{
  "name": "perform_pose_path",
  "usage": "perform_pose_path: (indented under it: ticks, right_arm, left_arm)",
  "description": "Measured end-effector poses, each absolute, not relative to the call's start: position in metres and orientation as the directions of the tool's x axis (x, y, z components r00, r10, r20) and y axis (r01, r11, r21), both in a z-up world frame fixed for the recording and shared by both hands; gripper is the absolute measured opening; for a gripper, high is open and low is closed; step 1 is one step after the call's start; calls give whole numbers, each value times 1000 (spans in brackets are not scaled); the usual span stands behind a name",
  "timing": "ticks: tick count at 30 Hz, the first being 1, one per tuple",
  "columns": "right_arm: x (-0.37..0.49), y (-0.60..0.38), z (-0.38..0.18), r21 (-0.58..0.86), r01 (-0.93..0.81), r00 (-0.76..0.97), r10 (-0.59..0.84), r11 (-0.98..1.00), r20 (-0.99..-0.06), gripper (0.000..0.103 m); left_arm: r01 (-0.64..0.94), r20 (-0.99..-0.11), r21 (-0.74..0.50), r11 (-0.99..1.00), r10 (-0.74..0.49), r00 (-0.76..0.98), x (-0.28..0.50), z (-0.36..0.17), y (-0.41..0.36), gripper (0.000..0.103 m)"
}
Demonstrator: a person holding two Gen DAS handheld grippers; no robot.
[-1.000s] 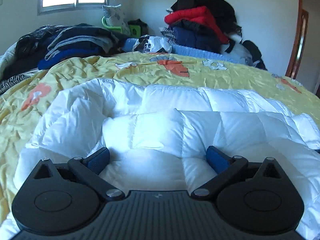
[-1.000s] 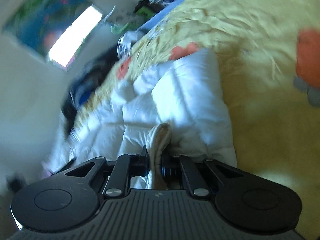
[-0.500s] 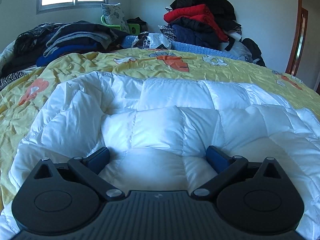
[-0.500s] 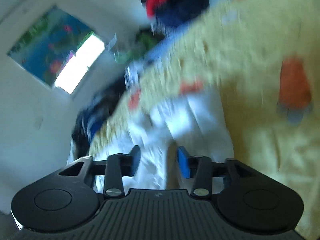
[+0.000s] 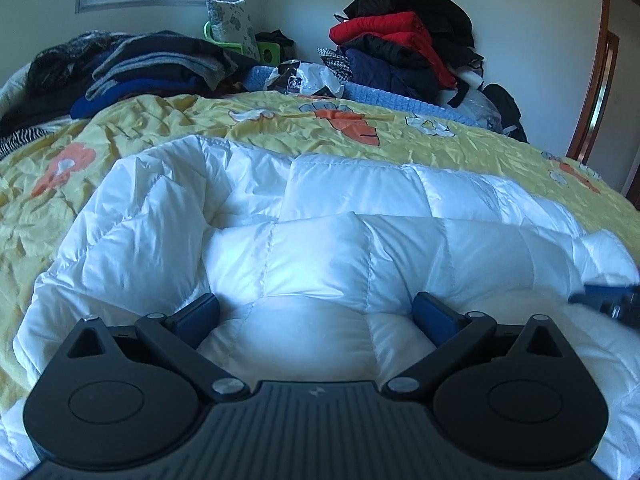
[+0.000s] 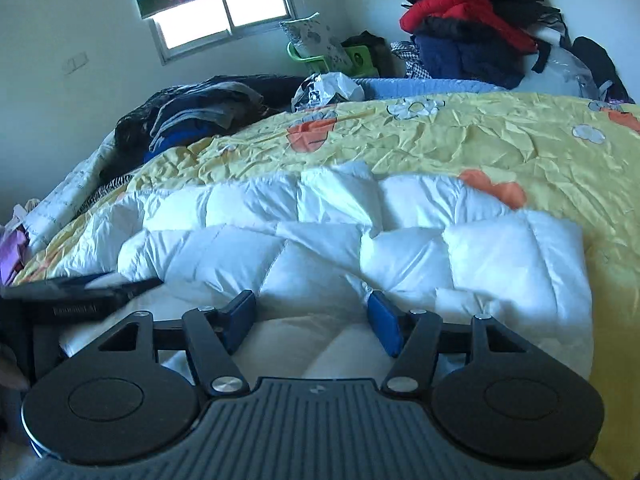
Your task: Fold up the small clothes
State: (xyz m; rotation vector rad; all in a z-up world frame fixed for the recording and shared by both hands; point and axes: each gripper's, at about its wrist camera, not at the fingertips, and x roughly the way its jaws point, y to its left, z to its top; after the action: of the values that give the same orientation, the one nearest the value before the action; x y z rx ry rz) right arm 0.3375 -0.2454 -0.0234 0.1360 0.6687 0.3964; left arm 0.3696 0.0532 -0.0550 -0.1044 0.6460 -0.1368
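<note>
A white quilted puffy garment (image 5: 320, 248) lies folded over on the yellow bedspread (image 5: 120, 128). It fills the middle of both views, puffy garment (image 6: 320, 252) with its cream inner side nearest the cameras. My left gripper (image 5: 316, 314) hovers low over its near edge, open wide, the padding bulging between the fingers without being pinched. My right gripper (image 6: 312, 322) is over the garment's right part. Its jaws are opening, and only loose fabric lies below the gap. Each gripper shows at the edge of the other's view: right gripper (image 5: 612, 304), left gripper (image 6: 80, 292).
Stacks of dark folded clothes (image 5: 152, 68) sit at the bed's far left. A tall heap with a red jacket (image 5: 392, 36) leans on the far wall. A crumpled plastic bag (image 5: 308, 80) lies between them. A wooden door frame (image 5: 596, 92) is at the right.
The right gripper let go of the cream fabric edge it was shut on, opened, rolled back to level and swung across the garment. The left gripper stayed open and nearly still.
</note>
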Motion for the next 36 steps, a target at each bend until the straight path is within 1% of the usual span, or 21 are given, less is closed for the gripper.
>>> perform_pose_path:
  ticks: [6, 13, 31, 34, 36]
  right_arm:
    - [327, -234, -36, 194, -329, 736, 379, 924, -561, 67]
    - [328, -236, -37, 210, -326, 735, 387, 922, -556, 69]
    - [325, -231, -36, 179, -321, 744, 365, 930, -560, 70]
    - [316, -234, -23, 189, -268, 751, 328, 945, -574, 72]
    - [296, -244, -7, 263, -204, 773, 320, 943, -548, 81]
  left_arm:
    - [92, -601, -156, 984, -168, 781, 373, -56, 54, 103]
    - [93, -602, -165, 982, -175, 779, 374, -56, 55, 103]
    - [87, -604, -153, 984, -163, 780, 375, -57, 54, 103]
    - [87, -604, -155, 984, -164, 780, 375, -57, 54, 103]
    - [87, -603, -155, 984, -164, 781, 375, -57, 54, 103]
